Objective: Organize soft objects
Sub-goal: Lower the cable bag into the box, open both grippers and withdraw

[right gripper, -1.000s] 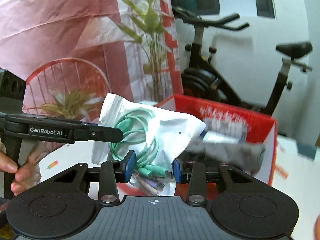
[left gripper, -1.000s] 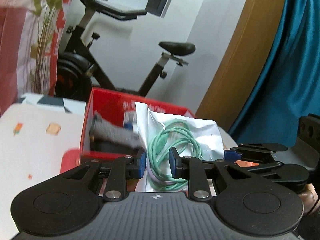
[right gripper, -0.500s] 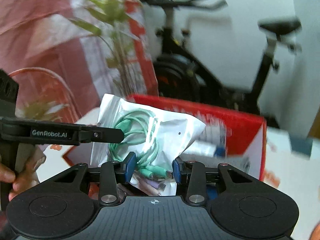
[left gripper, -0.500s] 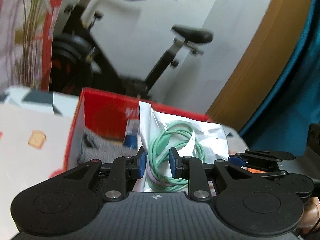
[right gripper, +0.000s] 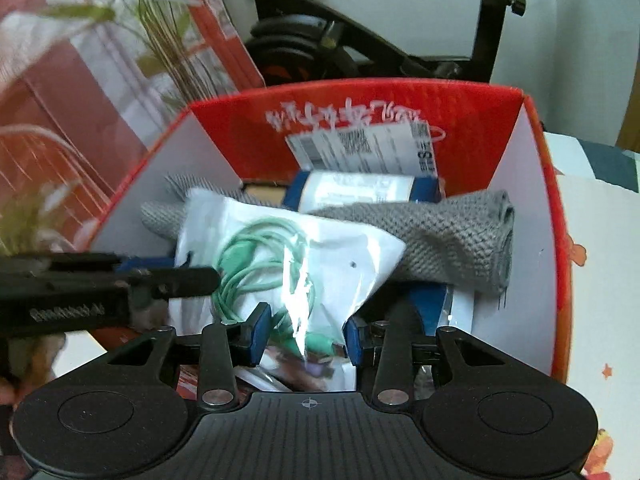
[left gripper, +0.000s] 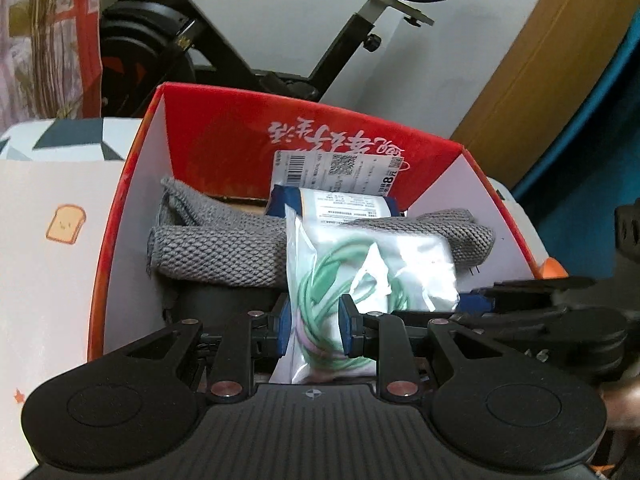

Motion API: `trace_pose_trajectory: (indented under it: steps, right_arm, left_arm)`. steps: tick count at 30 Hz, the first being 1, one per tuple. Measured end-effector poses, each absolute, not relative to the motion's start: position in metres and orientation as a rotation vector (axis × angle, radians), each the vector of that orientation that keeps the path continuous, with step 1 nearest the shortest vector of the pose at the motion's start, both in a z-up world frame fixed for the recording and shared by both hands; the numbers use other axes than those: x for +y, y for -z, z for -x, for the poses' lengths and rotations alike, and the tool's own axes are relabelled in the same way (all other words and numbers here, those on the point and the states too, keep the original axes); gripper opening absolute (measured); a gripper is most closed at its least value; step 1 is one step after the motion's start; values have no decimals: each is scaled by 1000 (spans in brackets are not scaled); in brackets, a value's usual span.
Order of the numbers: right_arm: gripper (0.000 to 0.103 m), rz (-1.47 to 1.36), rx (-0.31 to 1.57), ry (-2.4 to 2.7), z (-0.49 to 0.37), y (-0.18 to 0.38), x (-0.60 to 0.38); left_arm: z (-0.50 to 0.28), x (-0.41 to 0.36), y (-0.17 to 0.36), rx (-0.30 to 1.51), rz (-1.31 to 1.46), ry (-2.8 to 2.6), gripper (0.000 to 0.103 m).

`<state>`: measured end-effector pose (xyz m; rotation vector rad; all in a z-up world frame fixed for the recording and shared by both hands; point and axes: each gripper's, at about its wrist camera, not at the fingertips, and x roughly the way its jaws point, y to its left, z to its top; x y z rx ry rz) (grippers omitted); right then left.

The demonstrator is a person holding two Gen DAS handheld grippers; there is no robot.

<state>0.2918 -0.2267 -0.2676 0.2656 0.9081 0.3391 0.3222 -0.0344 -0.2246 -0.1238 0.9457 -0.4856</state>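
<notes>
Bag of green cable (left gripper: 372,268) at frame centre above the open red box (left gripper: 224,128), left tool (left gripper: 313,322) and right tool (right gripper: 306,332) both clamped on it, grey knitted cloth (left gripper: 224,248) and blue packet (right gripper: 360,190) inside the box.

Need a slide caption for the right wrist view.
Both grippers, right and left, hold a clear bag of green cable over the red box.

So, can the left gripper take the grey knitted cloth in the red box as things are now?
Probably not: the left gripper is shut on the clear bag of green cable, which also covers part of the grey knitted cloth in the red box.
</notes>
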Motion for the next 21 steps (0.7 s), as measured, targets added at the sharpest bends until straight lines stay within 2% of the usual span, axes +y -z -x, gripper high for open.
trace_pose_trajectory:
  steps: [12, 19, 21]
  right_arm:
    - [39, -156, 1027, -242, -309, 277, -209]
    - [40, -95, 1034, -212, -311, 276, -201]
    - [44, -66, 1026, -194, -310, 274, -196]
  left_arm:
    - [-317, -36, 218, 891, 69, 471, 26]
    - [-319, -35, 221, 885, 44, 449, 26]
    - [-318, -34, 220, 882, 31, 442, 27]
